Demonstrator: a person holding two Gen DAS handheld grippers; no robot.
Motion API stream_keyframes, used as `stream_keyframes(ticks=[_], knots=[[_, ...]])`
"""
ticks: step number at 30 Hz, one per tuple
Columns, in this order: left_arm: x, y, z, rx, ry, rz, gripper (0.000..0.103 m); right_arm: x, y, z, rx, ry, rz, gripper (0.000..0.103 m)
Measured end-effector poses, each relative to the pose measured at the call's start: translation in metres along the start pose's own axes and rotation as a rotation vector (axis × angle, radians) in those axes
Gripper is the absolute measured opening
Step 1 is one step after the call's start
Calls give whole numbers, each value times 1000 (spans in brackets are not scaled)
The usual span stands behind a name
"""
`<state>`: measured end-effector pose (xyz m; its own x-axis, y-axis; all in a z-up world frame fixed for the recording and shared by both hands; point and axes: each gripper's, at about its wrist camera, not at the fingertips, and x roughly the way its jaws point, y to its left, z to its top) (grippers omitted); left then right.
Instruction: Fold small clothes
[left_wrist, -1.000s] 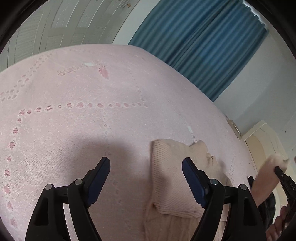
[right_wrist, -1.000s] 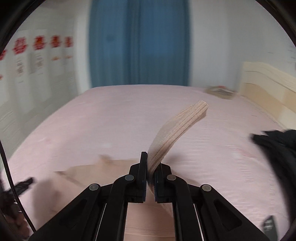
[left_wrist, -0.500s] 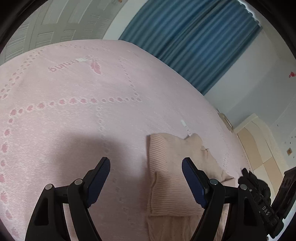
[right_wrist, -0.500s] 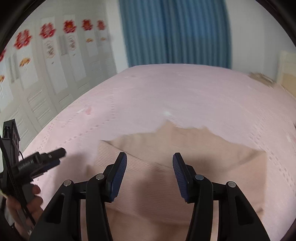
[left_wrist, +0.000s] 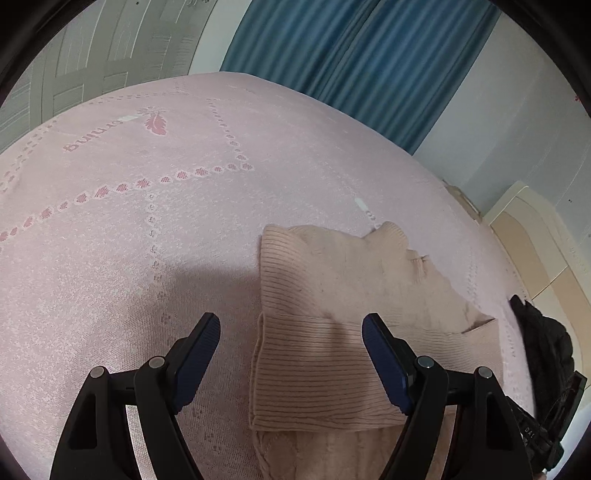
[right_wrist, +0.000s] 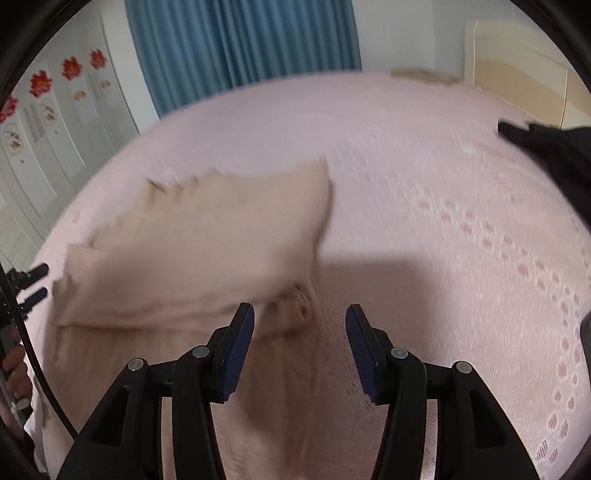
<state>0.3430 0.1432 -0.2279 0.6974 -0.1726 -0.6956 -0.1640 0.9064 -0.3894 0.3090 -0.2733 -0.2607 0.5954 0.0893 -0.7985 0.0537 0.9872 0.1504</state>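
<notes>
1. A soft beige sweater (left_wrist: 343, 314) lies on the pink bedspread (left_wrist: 129, 229). One ribbed part is folded over the top of it.
2. The left gripper (left_wrist: 291, 328) hangs above the near left edge of the sweater. Its two blue fingers (left_wrist: 199, 343) are wide apart and hold nothing.
3. The right gripper (right_wrist: 299, 321) hangs above the sweater's right edge. Its fingers are apart too, with nothing between them.
4. The left view is sharp. It shows the ribs in the knit and a red feather (left_wrist: 156, 123) with some letters on the bedspread.
5. The right view is blurry. There the sweater (right_wrist: 207, 243) looks like a smooth beige shape.
6. Only the right view shows red flower stickers (right_wrist: 40, 83) on the white wardrobe doors, and the other gripper (right_wrist: 33, 284) at the far left edge.
7. Both views show blue curtains (left_wrist: 362, 66) and a black cloth (right_wrist: 554, 147) lying apart from the sweater.
</notes>
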Motion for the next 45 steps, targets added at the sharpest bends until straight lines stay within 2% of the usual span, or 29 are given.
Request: stream_keyframes(ticks=[4,9,11,13,16,21,23,26,27,28,30,33,39,45], knots=[[3,4,-1,-1,-1,39,77,9,4,6,-31,11,-12,51],[3,6,-3,8,4,38,77,23,14,14,-53,17,-29,48],[2,5,-5,20,9,20,73,26,11,15,-29,31,-44,43],[1,2,-6,38,13,0,62,20,2,16,20,11,-45,36],[0,-4,-9,70,24,-22,53,11,-7,17,48,-19,-54,36],[6,-16,-13,118,52,-44,48,13,-9,13,59,-2,-81,36],[11,-21,-14,138,60,-8,47,13,-8,13,51,-4,-87,36],[15,-23,-15,145,56,33,32,15,-5,14,48,-9,-90,36],[14,-23,-15,145,47,39,16,16,-4,14,46,-6,-92,36],[11,-23,-13,147,30,32,10,17,-3,14,44,-6,-93,36],[4,-22,-10,139,-9,18,9,17,-1,15,43,-10,-88,36],[-8,-25,-6,117,-75,-8,9,15,-1,16,49,-17,-59,22],[-13,-38,7,76,-167,0,8,9,-13,13,125,-27,-34,22],[1,-48,14,48,-178,35,7,12,-20,11,164,-10,-37,22]])
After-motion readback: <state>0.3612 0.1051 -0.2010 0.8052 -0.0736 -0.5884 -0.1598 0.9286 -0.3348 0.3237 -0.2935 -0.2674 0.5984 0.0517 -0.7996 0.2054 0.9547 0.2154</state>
